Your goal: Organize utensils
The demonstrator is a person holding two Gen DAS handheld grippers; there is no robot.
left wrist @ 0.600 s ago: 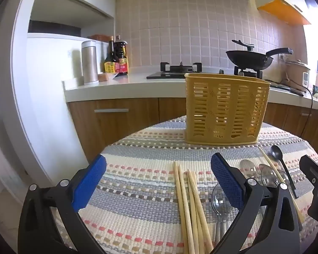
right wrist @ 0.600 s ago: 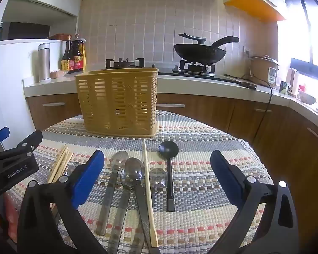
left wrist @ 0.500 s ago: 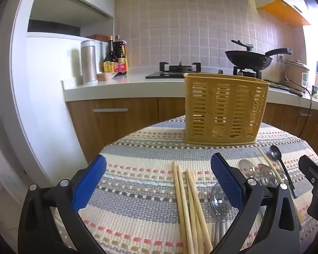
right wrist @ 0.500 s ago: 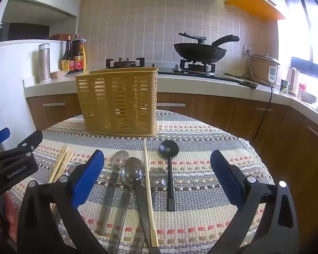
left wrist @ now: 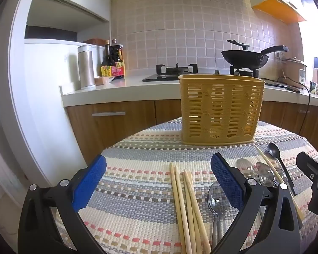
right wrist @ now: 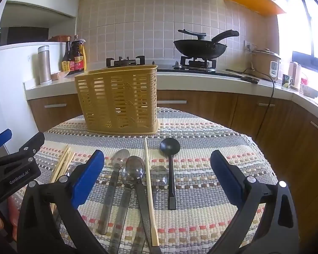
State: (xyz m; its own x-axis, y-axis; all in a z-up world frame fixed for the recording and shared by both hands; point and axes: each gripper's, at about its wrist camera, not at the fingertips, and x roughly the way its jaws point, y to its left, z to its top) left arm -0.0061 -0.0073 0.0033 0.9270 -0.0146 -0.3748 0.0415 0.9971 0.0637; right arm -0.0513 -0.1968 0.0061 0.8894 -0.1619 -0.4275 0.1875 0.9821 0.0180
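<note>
A yellow slotted utensil basket [left wrist: 220,110] [right wrist: 118,99] stands upright at the far side of the round table. Several wooden chopsticks [left wrist: 186,207] lie between my left gripper's fingers. A clear plastic spoon [left wrist: 218,201] lies beside them. My left gripper [left wrist: 159,186] is open and empty, low over the table. In the right wrist view, metal and clear spoons [right wrist: 133,169], a single chopstick [right wrist: 149,190] and a black spoon [right wrist: 170,165] lie side by side. My right gripper [right wrist: 156,182] is open and empty above them.
The table wears a striped woven cloth [left wrist: 137,169] [right wrist: 212,144]. Behind it runs a kitchen counter [right wrist: 201,78] with a hob, a black wok [right wrist: 199,46], sauce bottles [left wrist: 113,63], a steel flask [left wrist: 85,67] and a rice cooker [right wrist: 266,63].
The left gripper has drifted slightly left; the basket and chopsticks sit a touch further right in its view. The right gripper has barely moved. Both stay open.
</note>
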